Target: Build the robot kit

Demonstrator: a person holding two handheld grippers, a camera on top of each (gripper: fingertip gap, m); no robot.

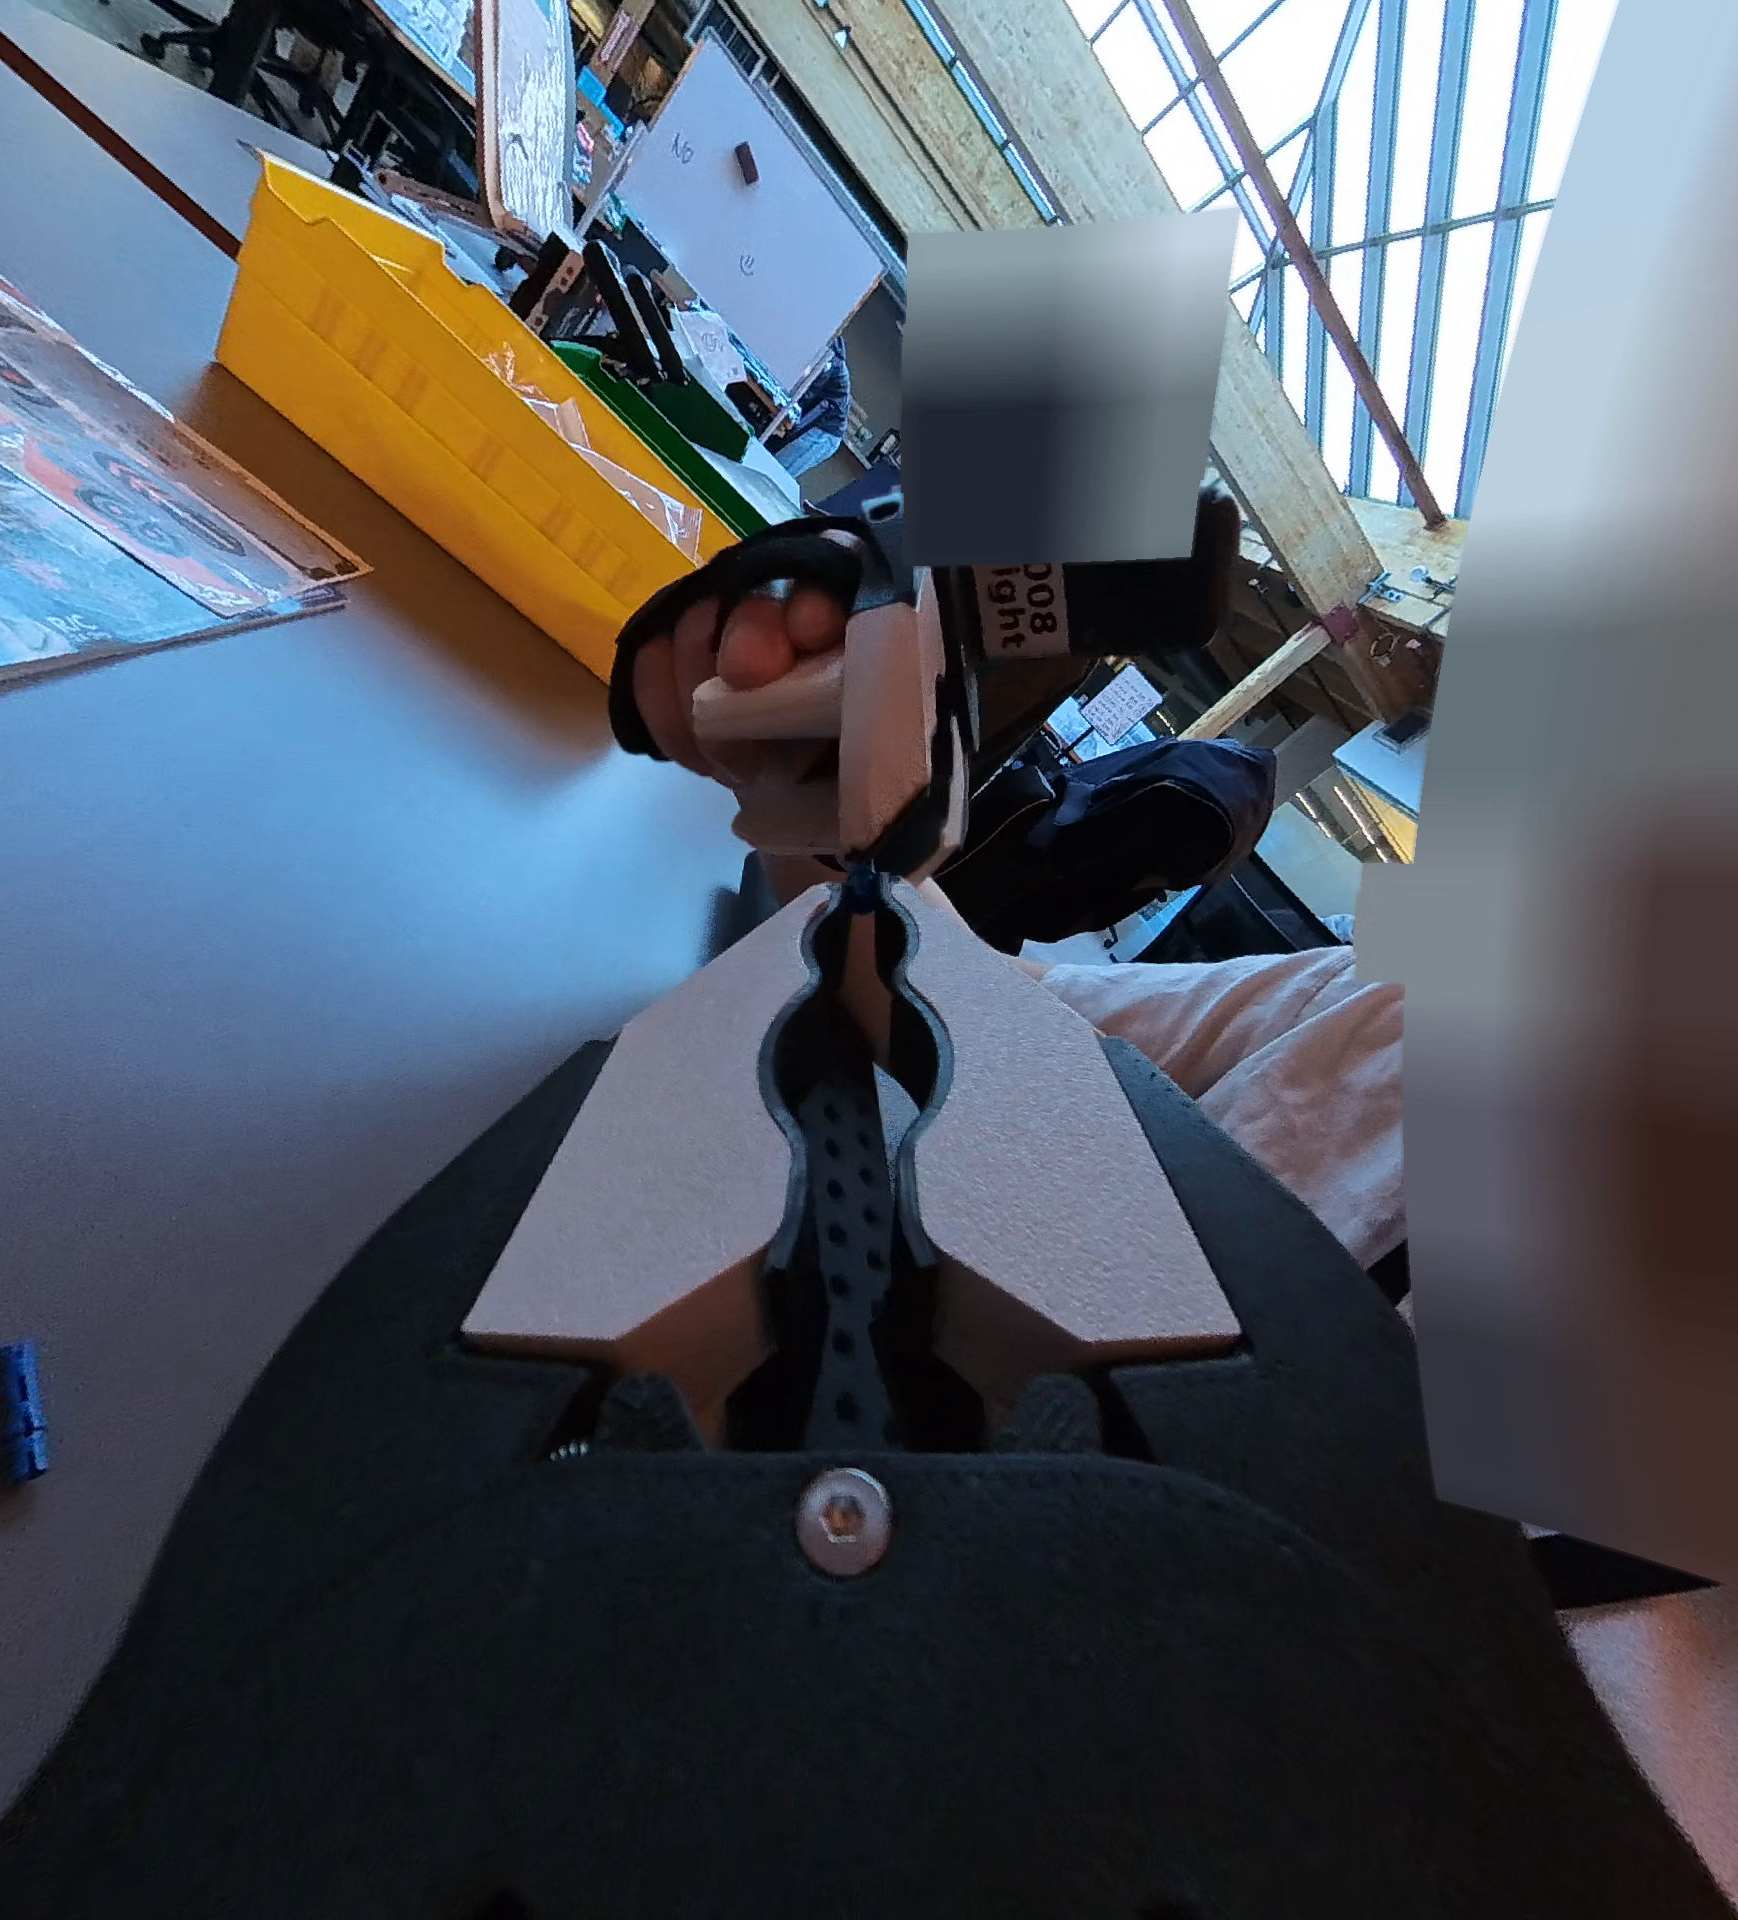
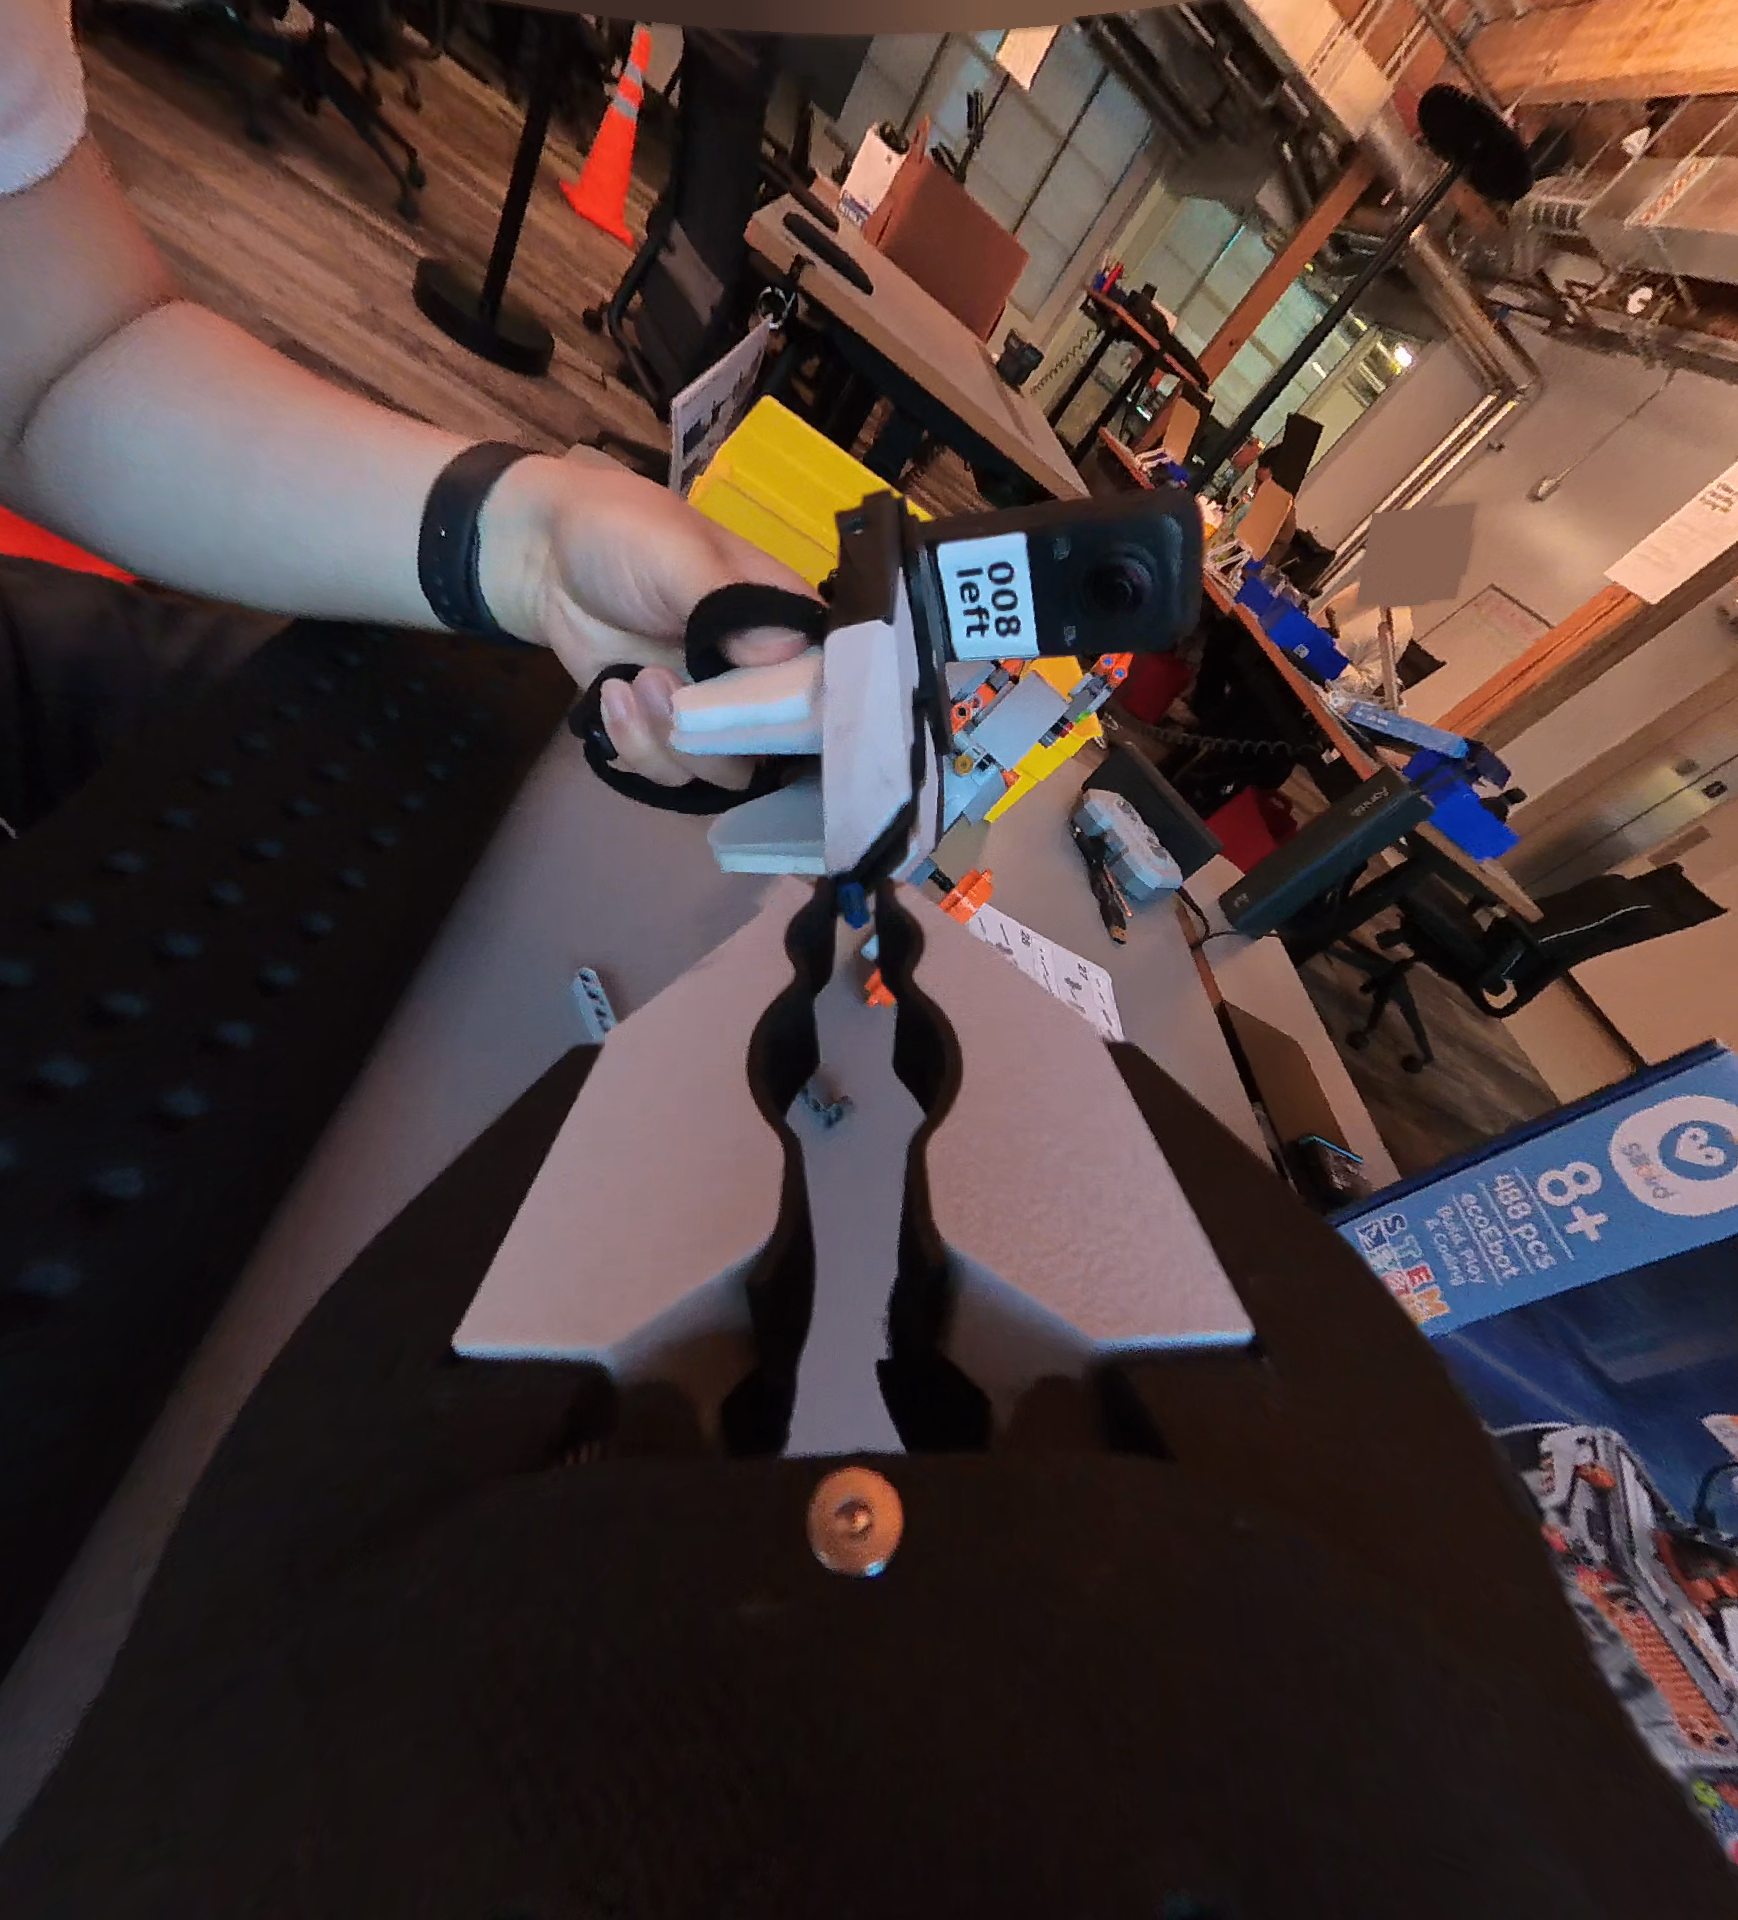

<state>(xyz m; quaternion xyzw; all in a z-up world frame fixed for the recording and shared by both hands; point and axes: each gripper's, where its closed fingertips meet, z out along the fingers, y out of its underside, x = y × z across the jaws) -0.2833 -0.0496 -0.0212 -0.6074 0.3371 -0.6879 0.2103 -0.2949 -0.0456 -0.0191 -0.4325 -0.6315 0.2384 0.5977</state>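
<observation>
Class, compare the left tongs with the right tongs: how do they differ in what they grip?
The left tongs clamp a dark perforated beam; the right tongs pinch a small blue pin. The dark perforated beam lies lengthwise along the left tongs' gap; the small blue pin sits only at the right tongs' tips. Shared: both are shut and meet tip to tip.

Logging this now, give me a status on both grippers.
Left gripper shut on black perforated beam. Right gripper shut on small blue pin, tips meeting. Spare blue pin on table.
</observation>
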